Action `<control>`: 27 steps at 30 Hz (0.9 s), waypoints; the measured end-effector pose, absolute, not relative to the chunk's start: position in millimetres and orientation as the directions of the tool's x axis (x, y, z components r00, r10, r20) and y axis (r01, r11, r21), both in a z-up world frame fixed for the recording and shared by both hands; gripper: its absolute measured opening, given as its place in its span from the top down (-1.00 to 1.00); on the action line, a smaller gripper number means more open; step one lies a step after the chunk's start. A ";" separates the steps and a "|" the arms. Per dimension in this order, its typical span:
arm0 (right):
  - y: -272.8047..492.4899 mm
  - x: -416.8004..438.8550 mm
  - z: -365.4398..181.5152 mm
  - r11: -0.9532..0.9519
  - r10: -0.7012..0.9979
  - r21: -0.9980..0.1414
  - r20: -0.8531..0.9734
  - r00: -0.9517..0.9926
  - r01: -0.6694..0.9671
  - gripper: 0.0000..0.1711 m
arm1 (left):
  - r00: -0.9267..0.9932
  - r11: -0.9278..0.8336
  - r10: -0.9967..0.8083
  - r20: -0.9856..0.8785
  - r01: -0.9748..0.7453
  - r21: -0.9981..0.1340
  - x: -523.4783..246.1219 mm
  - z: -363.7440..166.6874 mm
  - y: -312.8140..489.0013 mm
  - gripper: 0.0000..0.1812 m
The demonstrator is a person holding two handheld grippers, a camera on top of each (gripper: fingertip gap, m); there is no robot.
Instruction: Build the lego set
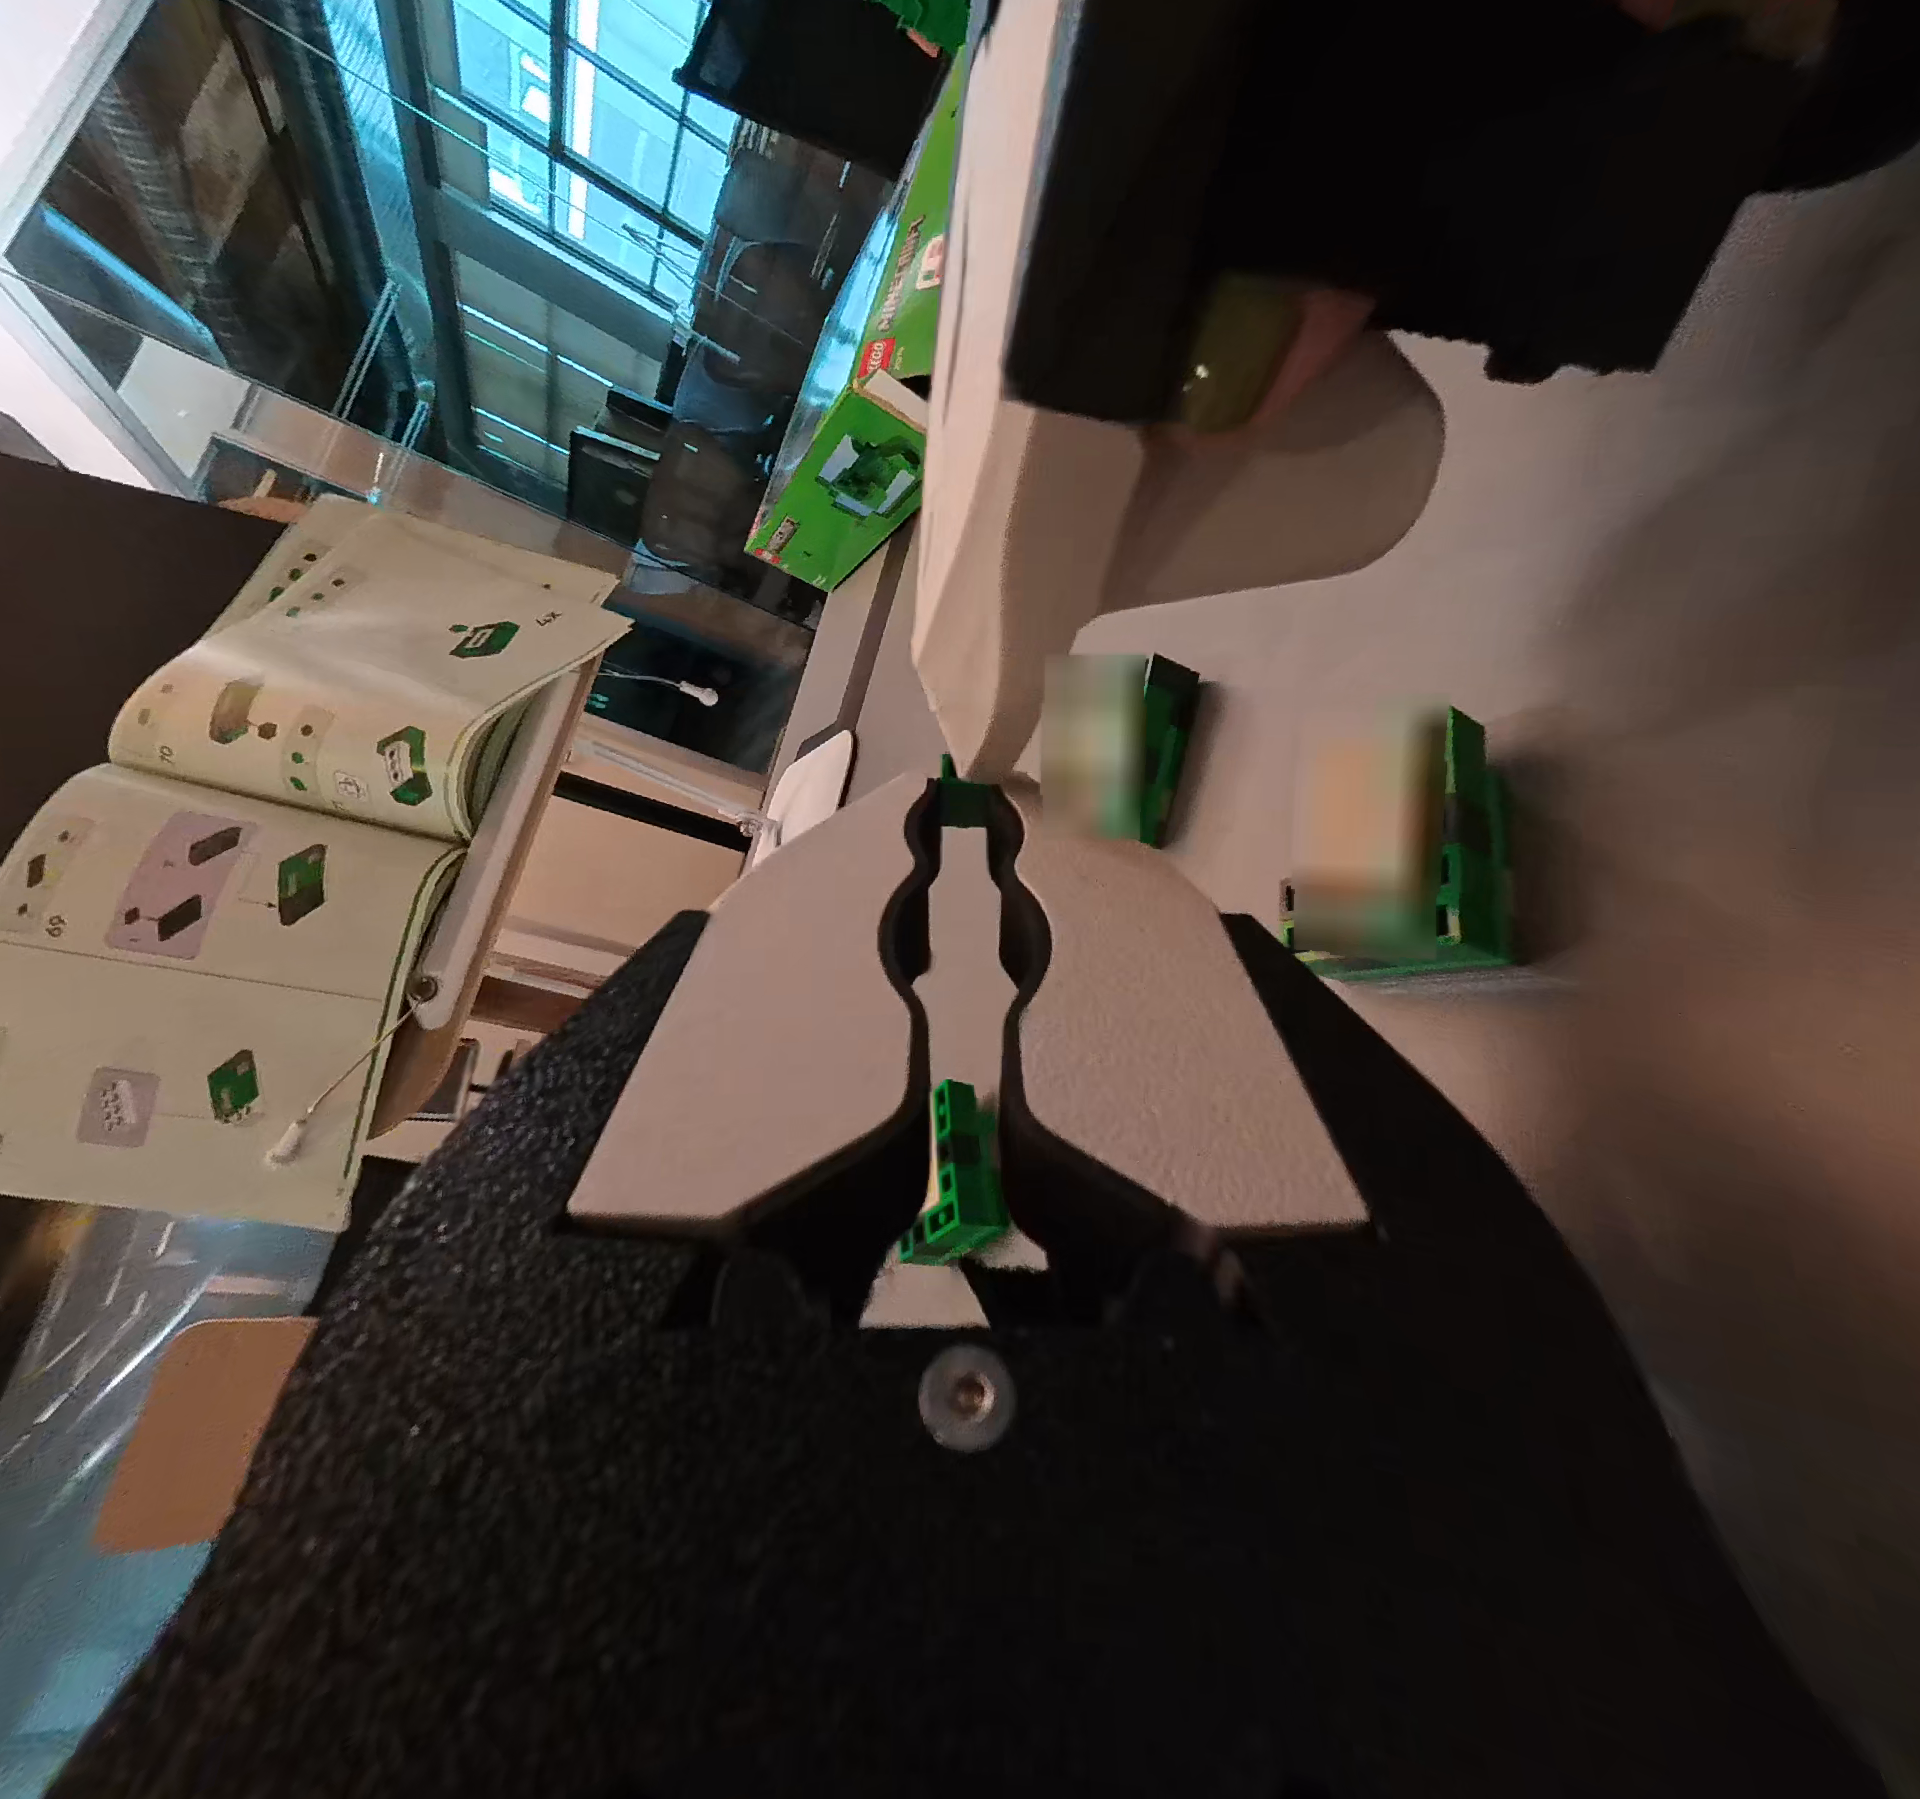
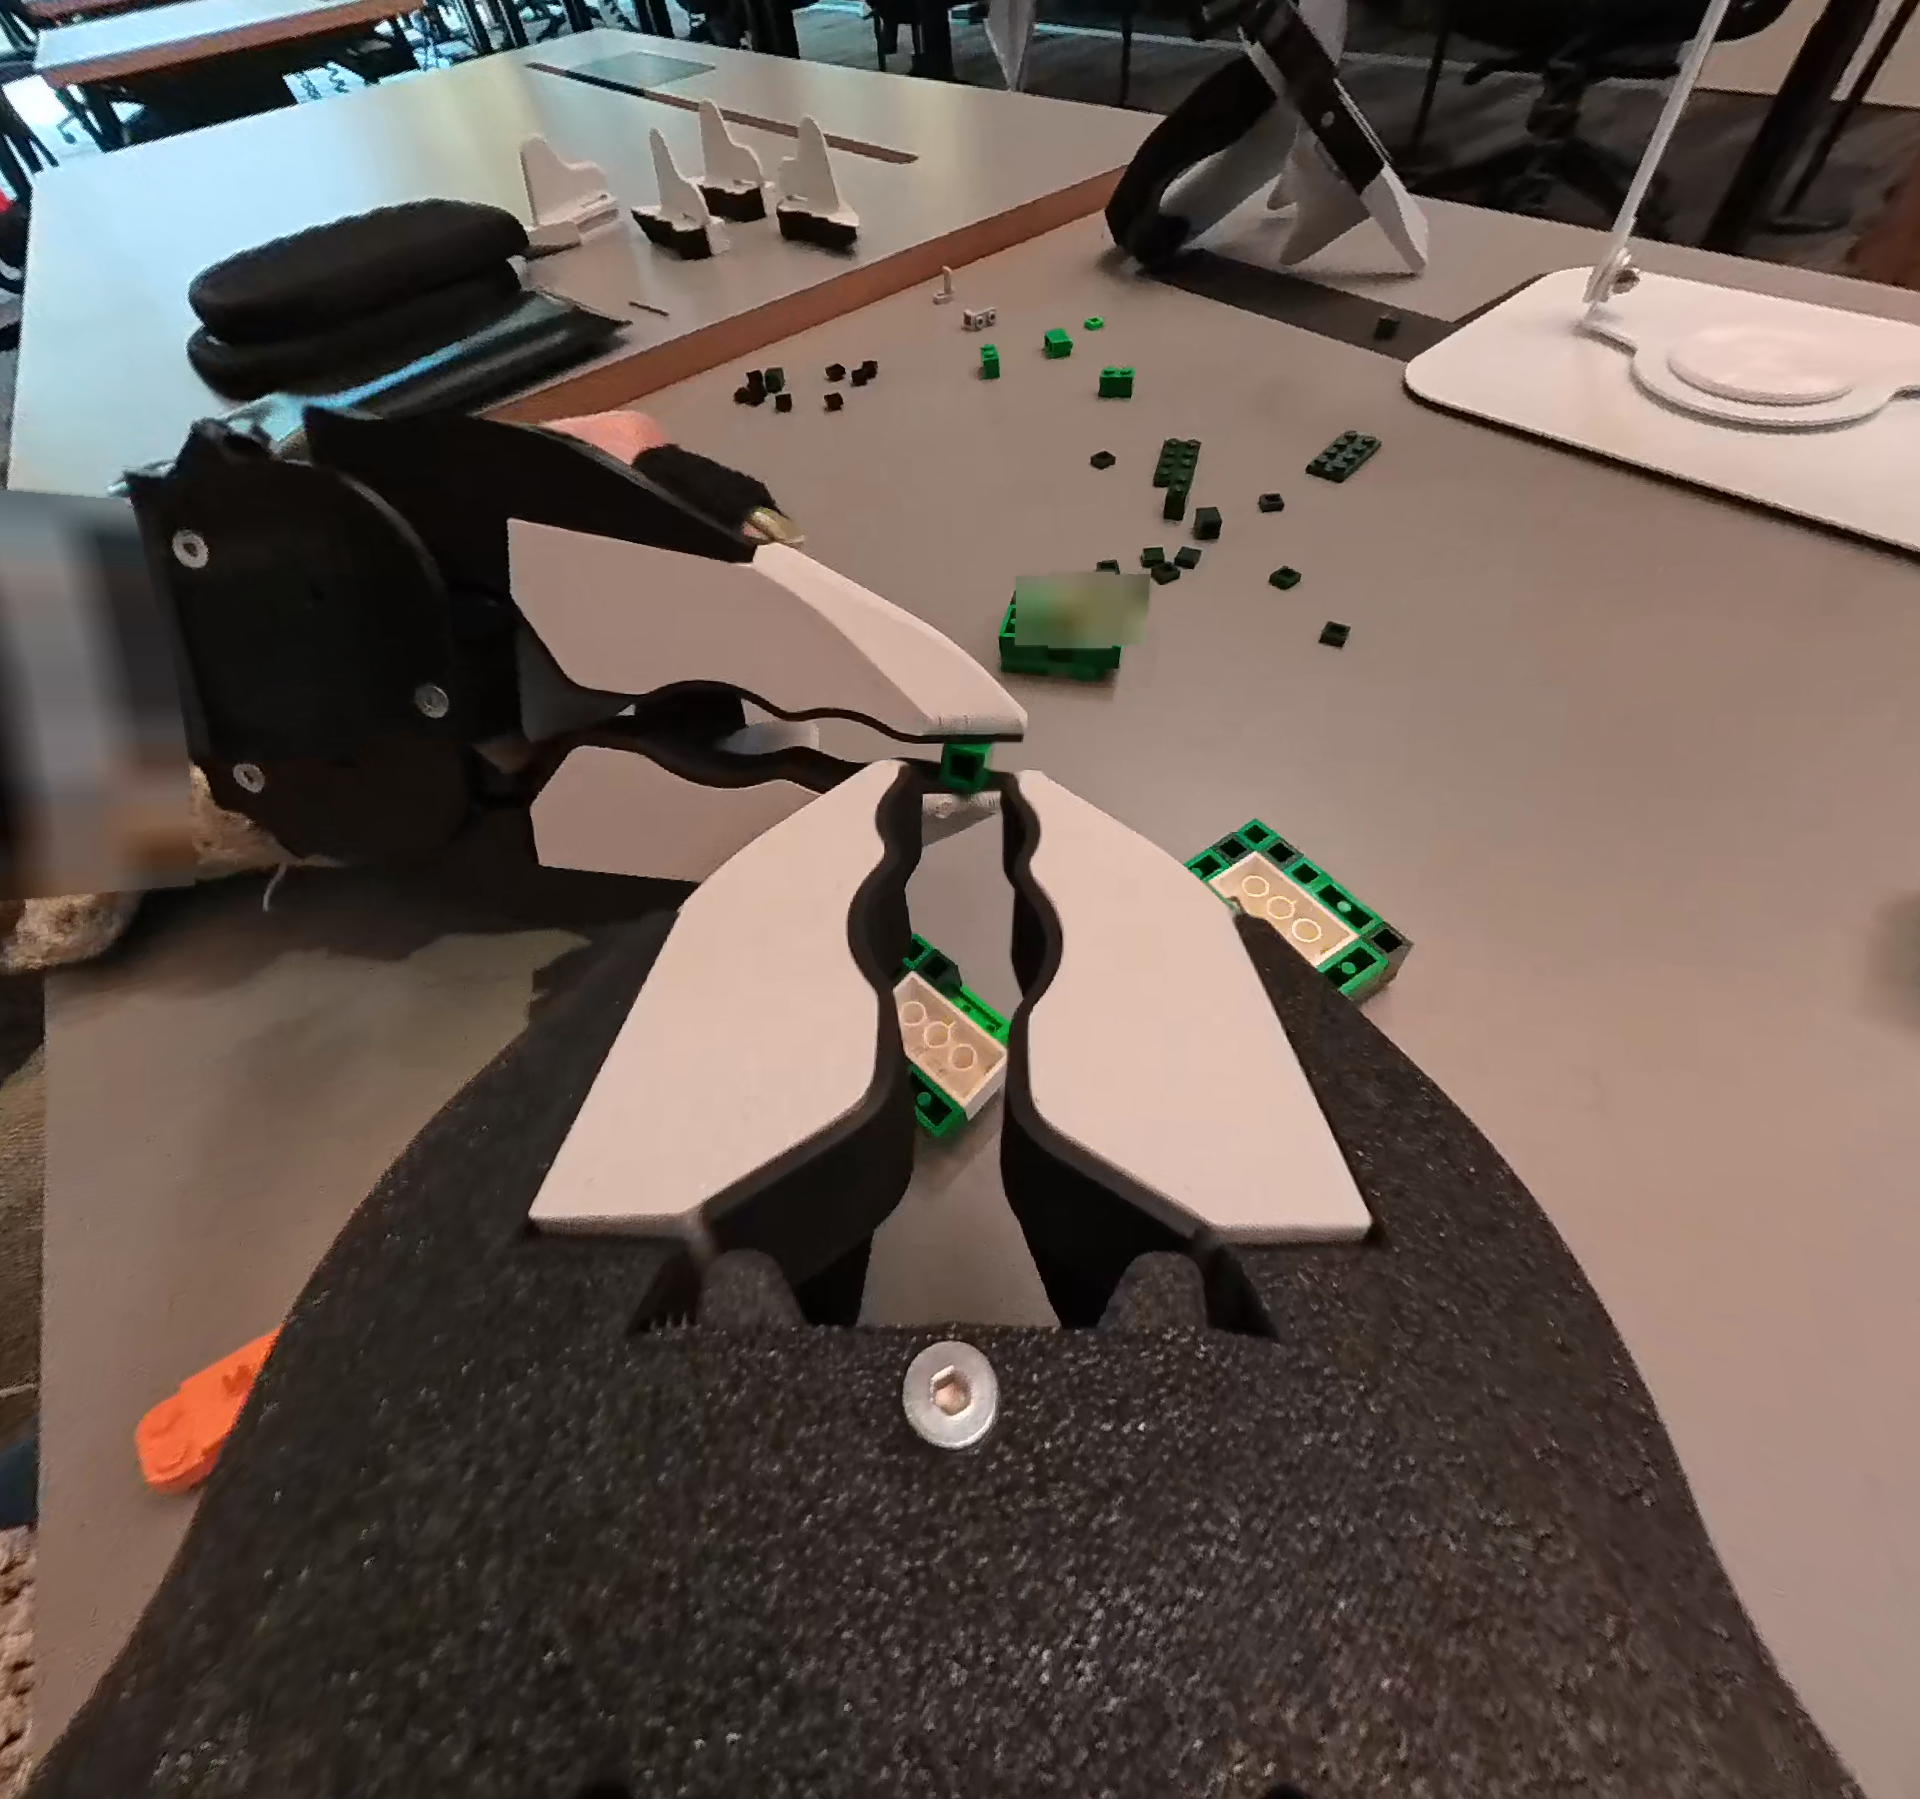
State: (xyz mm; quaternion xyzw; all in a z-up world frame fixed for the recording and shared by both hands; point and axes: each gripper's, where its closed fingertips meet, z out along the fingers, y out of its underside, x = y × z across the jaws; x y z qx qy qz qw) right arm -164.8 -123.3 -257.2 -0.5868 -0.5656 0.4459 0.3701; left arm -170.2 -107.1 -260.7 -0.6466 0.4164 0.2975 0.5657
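Right wrist view, centre of frame: the right gripper (image 2: 961, 793) and the left gripper (image 2: 971, 747), coming in from the left edge, meet tip to tip on one small green brick (image 2: 963, 765). Both pairs of jaws are clenched on it, above the grey table (image 2: 1558, 814). Below the fingers lie two green-and-white assemblies (image 2: 951, 1032), (image 2: 1299, 908). Loose green pieces (image 2: 1174, 471) scatter toward the upper middle. Left wrist view shows an open instruction booklet (image 1: 260, 866) at left and a green box (image 1: 862, 419) upper centre.
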 end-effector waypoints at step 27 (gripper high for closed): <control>-141.5 -147.7 -250.8 -0.423 0.737 -0.809 -0.569 -0.364 0.409 0.89 | 0.550 0.197 -0.352 -0.758 -0.748 -0.634 -142.7 -254.6 -125.3 0.92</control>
